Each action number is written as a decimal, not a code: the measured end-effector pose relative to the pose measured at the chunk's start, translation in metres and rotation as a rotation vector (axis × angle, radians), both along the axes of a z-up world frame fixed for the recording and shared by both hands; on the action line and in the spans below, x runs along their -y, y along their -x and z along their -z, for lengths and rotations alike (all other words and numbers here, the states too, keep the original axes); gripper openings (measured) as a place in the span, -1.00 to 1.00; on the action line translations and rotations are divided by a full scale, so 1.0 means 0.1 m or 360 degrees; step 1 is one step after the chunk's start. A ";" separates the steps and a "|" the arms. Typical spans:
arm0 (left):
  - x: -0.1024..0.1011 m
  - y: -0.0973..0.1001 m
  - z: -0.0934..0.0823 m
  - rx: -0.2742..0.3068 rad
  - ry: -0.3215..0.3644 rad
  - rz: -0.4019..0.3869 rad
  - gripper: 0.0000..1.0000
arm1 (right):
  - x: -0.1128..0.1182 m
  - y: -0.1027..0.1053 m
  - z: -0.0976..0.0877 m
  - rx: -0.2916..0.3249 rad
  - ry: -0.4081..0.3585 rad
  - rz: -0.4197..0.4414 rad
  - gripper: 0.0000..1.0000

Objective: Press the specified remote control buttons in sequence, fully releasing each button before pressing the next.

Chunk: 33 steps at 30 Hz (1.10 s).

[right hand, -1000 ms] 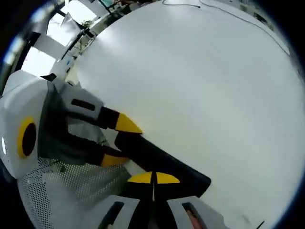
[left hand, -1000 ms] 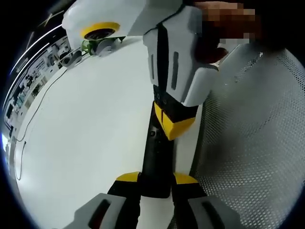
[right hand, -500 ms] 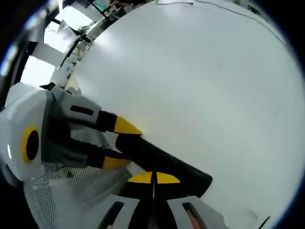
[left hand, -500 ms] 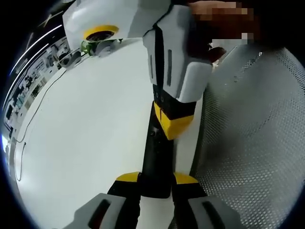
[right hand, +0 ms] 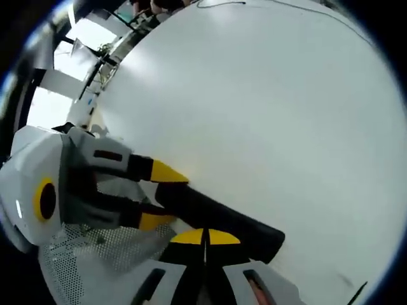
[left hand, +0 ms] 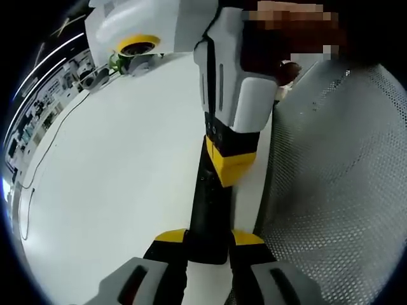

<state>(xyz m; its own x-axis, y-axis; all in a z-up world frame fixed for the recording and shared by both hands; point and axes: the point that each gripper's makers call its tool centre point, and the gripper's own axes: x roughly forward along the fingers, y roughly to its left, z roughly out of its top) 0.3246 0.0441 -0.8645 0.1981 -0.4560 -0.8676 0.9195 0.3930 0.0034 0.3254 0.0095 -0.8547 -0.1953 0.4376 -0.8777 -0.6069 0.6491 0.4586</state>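
Note:
A slim black remote (left hand: 205, 203) lies lengthwise on the white table (left hand: 114, 178). My left gripper (left hand: 208, 237) is shut on its near end, one yellow tip on each side. My right gripper (left hand: 230, 166) comes down from above, shut, with its yellow tips resting on the remote's upper face; a hand holds it. In the right gripper view, my right gripper (right hand: 205, 237) has its tips together over the remote (right hand: 238, 223). There the left gripper (right hand: 162, 196) clamps the remote's other end from the left. The buttons are hidden.
A white perforated mesh surface (left hand: 331, 190) runs along the right side of the remote, and the same mesh (right hand: 82, 260) lies under the left gripper. A thin cable (left hand: 43, 155) trails across the table's far left. Clutter with a green object (left hand: 117, 61) sits at the far edge.
The right gripper has shifted slightly down the remote toward the left gripper's jaws. The left gripper and remote have stayed put. The right gripper view has tilted a little.

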 end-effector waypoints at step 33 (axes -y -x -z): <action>0.00 0.00 0.00 0.0005 0.0005 -0.0008 -0.50 | -0.16 -0.07 0.00 0.0029 -0.0139 0.0083 -1.00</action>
